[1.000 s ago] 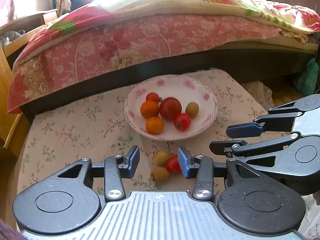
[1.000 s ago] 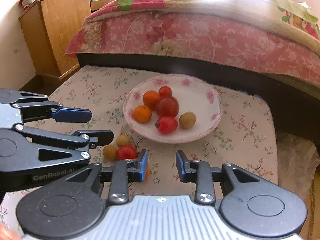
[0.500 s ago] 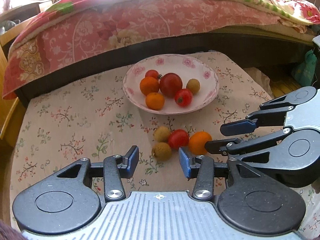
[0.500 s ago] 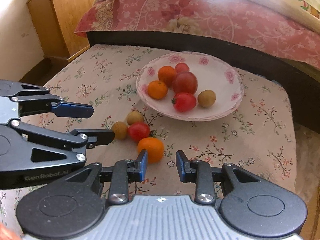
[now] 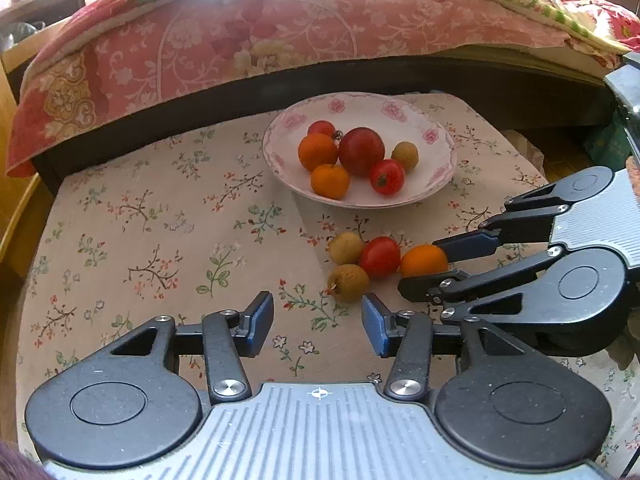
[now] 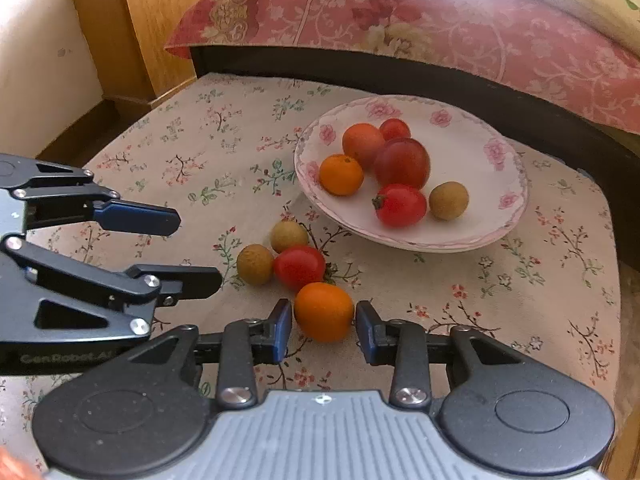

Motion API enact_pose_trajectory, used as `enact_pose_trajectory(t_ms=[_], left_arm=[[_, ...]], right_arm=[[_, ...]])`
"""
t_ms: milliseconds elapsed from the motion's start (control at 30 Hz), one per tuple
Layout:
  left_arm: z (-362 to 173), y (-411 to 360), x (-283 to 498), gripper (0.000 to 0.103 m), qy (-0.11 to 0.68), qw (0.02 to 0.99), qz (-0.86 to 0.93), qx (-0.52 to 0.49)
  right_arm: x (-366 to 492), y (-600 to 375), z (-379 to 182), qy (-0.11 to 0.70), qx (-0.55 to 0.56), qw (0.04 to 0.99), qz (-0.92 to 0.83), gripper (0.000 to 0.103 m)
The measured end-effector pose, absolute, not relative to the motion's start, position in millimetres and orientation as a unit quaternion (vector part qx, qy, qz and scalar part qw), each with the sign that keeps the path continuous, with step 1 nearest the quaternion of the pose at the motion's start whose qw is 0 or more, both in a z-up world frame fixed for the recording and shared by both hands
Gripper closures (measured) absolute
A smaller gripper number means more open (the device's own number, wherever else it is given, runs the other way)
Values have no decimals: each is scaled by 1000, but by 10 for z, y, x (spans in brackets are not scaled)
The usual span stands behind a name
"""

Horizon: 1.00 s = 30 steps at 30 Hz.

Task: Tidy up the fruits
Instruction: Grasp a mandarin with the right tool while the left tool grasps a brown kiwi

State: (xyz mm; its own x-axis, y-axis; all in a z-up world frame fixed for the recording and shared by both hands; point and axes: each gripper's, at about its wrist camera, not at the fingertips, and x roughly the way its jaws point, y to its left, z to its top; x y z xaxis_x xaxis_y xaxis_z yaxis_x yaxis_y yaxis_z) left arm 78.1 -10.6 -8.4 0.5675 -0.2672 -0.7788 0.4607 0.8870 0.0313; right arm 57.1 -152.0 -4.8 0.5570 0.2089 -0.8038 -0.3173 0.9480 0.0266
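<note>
The right gripper (image 6: 323, 327) is held low over the table near its front edge, its fingers (image 6: 281, 330) spread apart and set either side of an orange fruit (image 6: 324, 311), close beside it; contact cannot be judged. The left gripper (image 5: 317, 327) is held level to the left of the right one, fingers (image 5: 259, 326) spread wide with nothing between them. Both are pointed toward the far edge.

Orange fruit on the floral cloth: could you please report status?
Right gripper open, fingers flanking round orange fruit. Left gripper open, empty. Red tomato just beyond.
</note>
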Motion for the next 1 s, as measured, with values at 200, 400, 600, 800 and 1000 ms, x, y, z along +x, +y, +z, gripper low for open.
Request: enact_pose_trajectory(t_ms=[200,400,600,800,1000], left_arm=[[-100,-103,825,46,418,877,-208,112],[-159,-180,865,46,420,874,-217,117],[-259,-264,934,46,424,868,-227,123],[-357,-370,979,50,426,864,-237,126],[-363,-394,979,64,422,866,-241,121]], right_arm=[[611,-1506,-73,450,-63,878,151,65],[568,-1567,-54,456,-67,876,146,66],[530,-1666,-35,460,-60,875,138,67],[506,-1738,-32,465,-48,874,135,67],[493,-1803,-10,467,-35,874,132,67]])
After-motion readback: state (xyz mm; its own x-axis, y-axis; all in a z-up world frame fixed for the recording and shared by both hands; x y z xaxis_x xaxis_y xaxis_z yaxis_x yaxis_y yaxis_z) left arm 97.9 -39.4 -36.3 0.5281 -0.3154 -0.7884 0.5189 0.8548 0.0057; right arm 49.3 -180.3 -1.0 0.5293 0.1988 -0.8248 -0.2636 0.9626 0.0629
